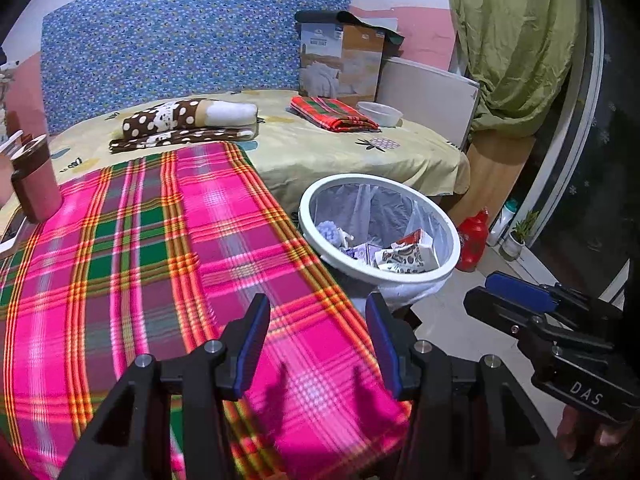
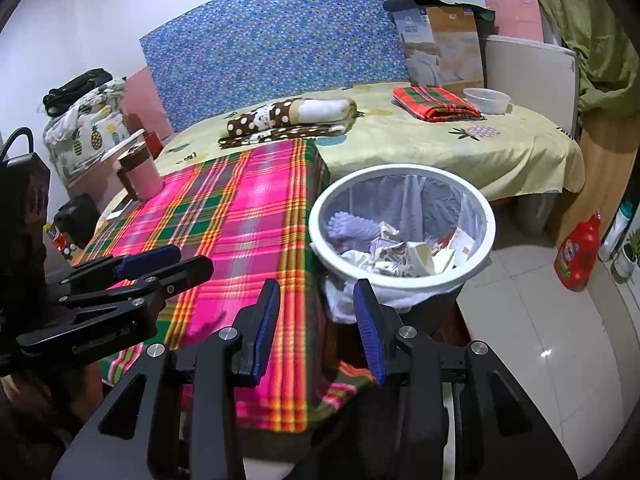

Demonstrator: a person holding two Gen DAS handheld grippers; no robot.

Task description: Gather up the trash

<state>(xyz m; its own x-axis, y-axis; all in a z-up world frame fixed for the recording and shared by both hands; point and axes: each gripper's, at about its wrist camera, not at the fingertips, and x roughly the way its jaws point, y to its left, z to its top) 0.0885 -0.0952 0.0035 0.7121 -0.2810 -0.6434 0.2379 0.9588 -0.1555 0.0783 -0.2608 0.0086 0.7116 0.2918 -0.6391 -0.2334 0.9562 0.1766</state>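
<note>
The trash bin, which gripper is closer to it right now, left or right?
Right. The right gripper hangs empty just in front of the trash bin, near its rim. The left gripper, also empty, is off to the bin's side over the plaid cloth.

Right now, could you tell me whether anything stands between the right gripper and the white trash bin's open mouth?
Nothing visible does. The right gripper is open and empty, and the white trash bin stands just beyond it on the floor, beside the pink plaid tablecloth. Its rim is uncovered, with crumpled paper trash inside.
</note>
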